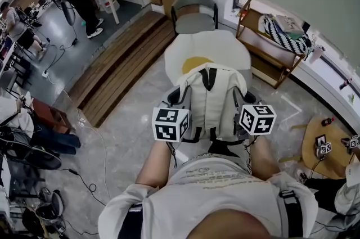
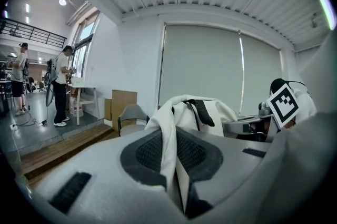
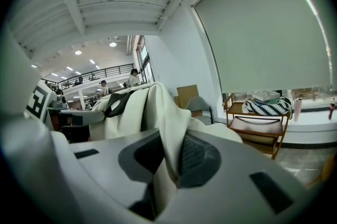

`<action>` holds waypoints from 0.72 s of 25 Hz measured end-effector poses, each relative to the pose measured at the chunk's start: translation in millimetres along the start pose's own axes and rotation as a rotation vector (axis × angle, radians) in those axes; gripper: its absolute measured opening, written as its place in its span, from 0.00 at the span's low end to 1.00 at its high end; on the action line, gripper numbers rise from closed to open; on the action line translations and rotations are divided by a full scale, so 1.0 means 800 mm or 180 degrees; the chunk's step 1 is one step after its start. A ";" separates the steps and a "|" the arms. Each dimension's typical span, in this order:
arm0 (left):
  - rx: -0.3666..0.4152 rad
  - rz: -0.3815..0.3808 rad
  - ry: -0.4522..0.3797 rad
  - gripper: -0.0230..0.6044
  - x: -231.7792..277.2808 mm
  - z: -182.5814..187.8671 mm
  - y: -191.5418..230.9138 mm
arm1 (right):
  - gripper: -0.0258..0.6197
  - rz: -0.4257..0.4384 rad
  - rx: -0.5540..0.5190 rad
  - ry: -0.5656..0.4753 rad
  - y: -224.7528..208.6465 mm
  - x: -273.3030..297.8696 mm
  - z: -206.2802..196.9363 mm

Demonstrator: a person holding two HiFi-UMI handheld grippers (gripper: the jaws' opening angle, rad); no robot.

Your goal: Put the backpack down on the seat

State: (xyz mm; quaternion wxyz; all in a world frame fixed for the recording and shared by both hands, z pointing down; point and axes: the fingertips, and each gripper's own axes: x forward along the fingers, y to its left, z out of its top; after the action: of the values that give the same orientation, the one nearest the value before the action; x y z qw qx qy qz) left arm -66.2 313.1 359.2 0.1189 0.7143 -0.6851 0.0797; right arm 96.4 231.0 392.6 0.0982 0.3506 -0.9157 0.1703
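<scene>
Against the grey marble floor [image 1: 126, 120], the cream backpack [image 1: 211, 103] is held upright over the near edge of the egg-shaped seat [image 1: 228, 46], its fabric clamped in the closed left gripper [image 2: 171, 165] and right gripper [image 3: 168, 165] alike, so setting down and release are judged outstanding.

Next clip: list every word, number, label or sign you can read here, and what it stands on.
No readable text anywhere.
Left marker cube and right marker cube: black-and-white square patterns only, no letters.
Backpack: no label visible.
Things on the wooden shelf: too small to read.
</scene>
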 end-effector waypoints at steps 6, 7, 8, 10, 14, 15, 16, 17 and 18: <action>-0.0074 -0.0003 0.0053 0.13 0.054 0.020 0.018 | 0.13 0.0072 0.0050 0.0024 -0.030 0.051 0.023; -0.0094 0.0004 0.0053 0.13 0.063 0.025 0.022 | 0.13 0.0087 0.0049 0.0025 -0.034 0.060 0.028; -0.0099 0.0020 0.0051 0.13 0.071 0.029 0.026 | 0.13 0.0104 0.0042 0.0025 -0.038 0.068 0.034; -0.0106 0.0063 0.0037 0.13 0.088 0.038 0.032 | 0.13 0.0149 0.0013 0.0026 -0.046 0.084 0.047; -0.0125 0.0136 0.0009 0.13 0.132 0.057 0.038 | 0.13 0.0233 -0.0030 0.0030 -0.076 0.118 0.074; -0.0137 0.0150 0.0010 0.13 0.143 0.062 0.039 | 0.13 0.0248 -0.0036 0.0035 -0.084 0.126 0.081; -0.0153 0.0164 0.0017 0.13 0.153 0.066 0.039 | 0.13 0.0263 -0.0039 0.0042 -0.091 0.133 0.087; -0.0167 0.0176 0.0030 0.13 0.163 0.069 0.040 | 0.13 0.0276 -0.0038 0.0050 -0.098 0.140 0.092; -0.0173 0.0184 0.0045 0.13 0.172 0.071 0.041 | 0.13 0.0288 -0.0032 0.0057 -0.105 0.147 0.095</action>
State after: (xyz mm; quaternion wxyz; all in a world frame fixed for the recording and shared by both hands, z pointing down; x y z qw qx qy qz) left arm -94.6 163.8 344.6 0.1408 0.6901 -0.7065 0.0694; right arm 61.8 72.0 377.8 0.1004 0.3068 -0.9305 0.1732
